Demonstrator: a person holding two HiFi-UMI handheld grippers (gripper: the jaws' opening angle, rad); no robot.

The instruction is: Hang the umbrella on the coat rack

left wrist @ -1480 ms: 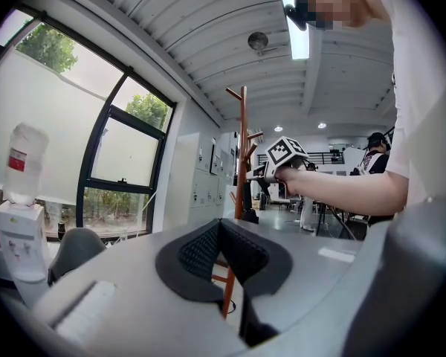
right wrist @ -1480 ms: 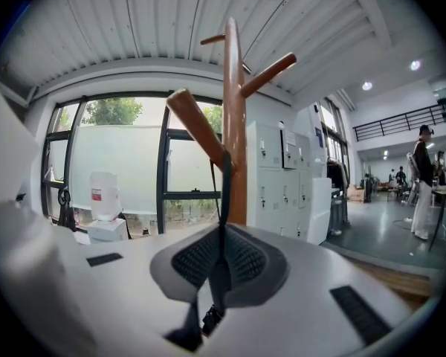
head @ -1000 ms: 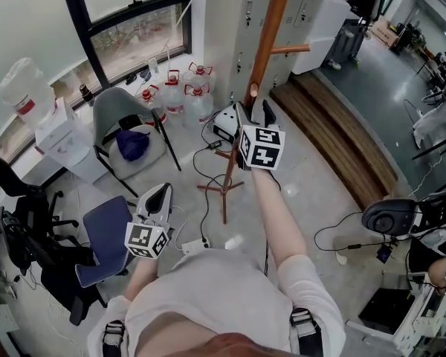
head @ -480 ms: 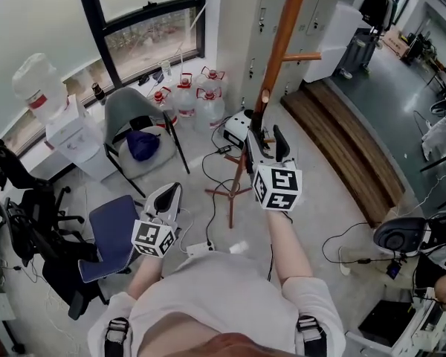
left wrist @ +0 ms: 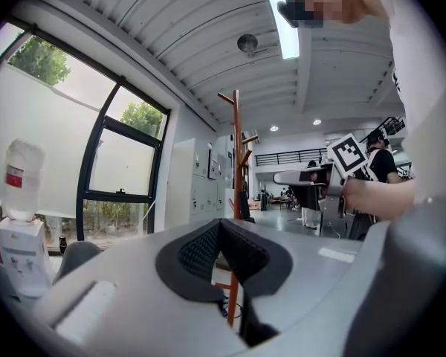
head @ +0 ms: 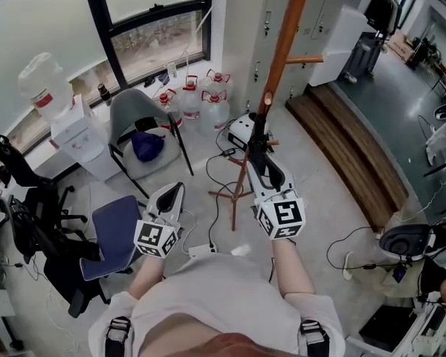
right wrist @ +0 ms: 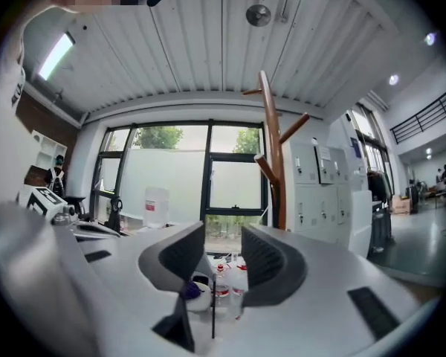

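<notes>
The wooden coat rack (head: 284, 39) stands on the floor ahead of me; in the left gripper view the coat rack (left wrist: 237, 143) is in the middle. A dark folded umbrella (head: 256, 131) hangs under the tip of a low peg (head: 267, 96), and the umbrella (left wrist: 242, 203) shows dark beside the pole. My right gripper (head: 260, 157) is level, just short of the umbrella and apart from it. Its jaws are closing with nothing between them. My left gripper (head: 171, 193) is low at the left, its pads together and empty.
A grey chair (head: 137, 114) with a blue bundle, several water bottles (head: 193, 99) and a water dispenser (head: 59, 117) stand by the window. A blue office chair (head: 110, 233) is at my left. Cables and a power strip (head: 201, 250) lie by the rack's base. A wooden platform (head: 342, 140) runs to the right.
My right gripper has drawn back from the rack's peg toward me, and its jaws have narrowed. The left gripper has stayed put.
</notes>
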